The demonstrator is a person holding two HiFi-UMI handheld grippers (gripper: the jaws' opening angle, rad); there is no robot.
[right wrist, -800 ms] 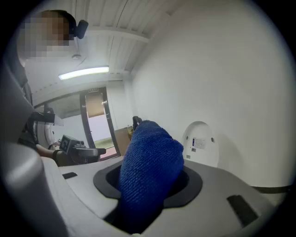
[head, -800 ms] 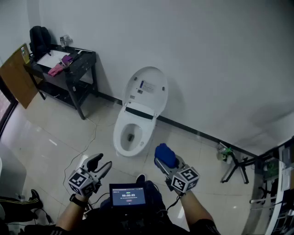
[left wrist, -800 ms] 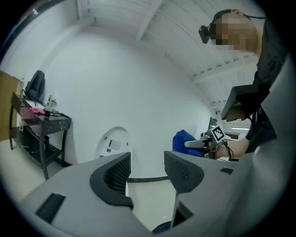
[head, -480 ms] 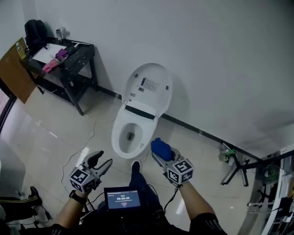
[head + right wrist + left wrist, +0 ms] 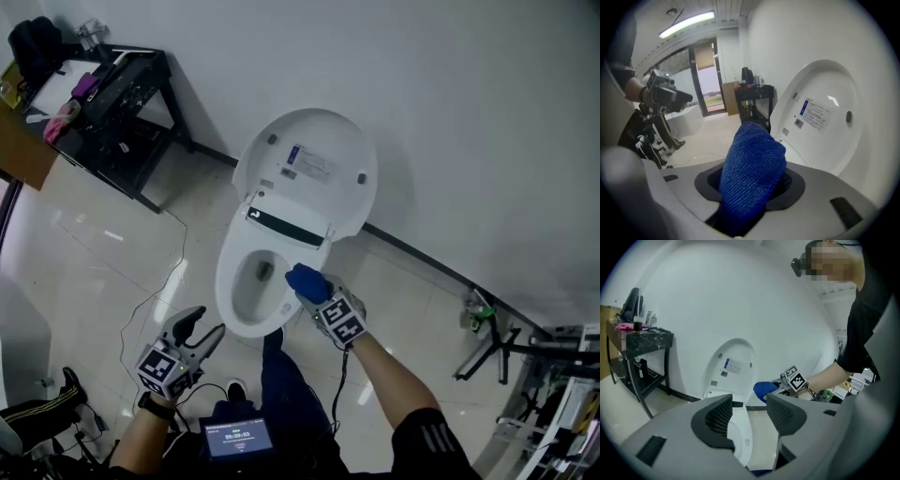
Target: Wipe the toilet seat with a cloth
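Blue terry cloth (image 5: 307, 279) is seen clamped in the right gripper (image 5: 314, 292), whose jaws are closed on its lower part while the rest is left bulging out ahead of them. In the right gripper view the cloth (image 5: 752, 173) fills the space between the jaws of the right gripper (image 5: 750, 190), with the raised toilet lid (image 5: 820, 117) close behind it on the right. From the head view the cloth is placed over the right side of the toilet seat (image 5: 228, 281), near the dark strip at the hinge; whether it touches the seat cannot be told. The lid (image 5: 309, 173) is stood upright against the white wall (image 5: 469, 112), a small printed label being shown on its inner face. The left gripper (image 5: 206, 328) is held lower, near the front left of the bowl and apart from it, with its jaws spread and nothing between them. This is confirmed in the left gripper view, where the two dark pads of the left gripper (image 5: 750, 416) are parted, and the white bowl (image 5: 740, 437), the lid (image 5: 733, 369) and the blue cloth (image 5: 764, 390) are seen beyond them. A black table (image 5: 122, 94) is set against the wall to the left of the toilet, and a thin cable (image 5: 155, 309) is laid across the pale tiled floor (image 5: 94, 253). A small lit screen (image 5: 234, 438) is shown at the person's waist.
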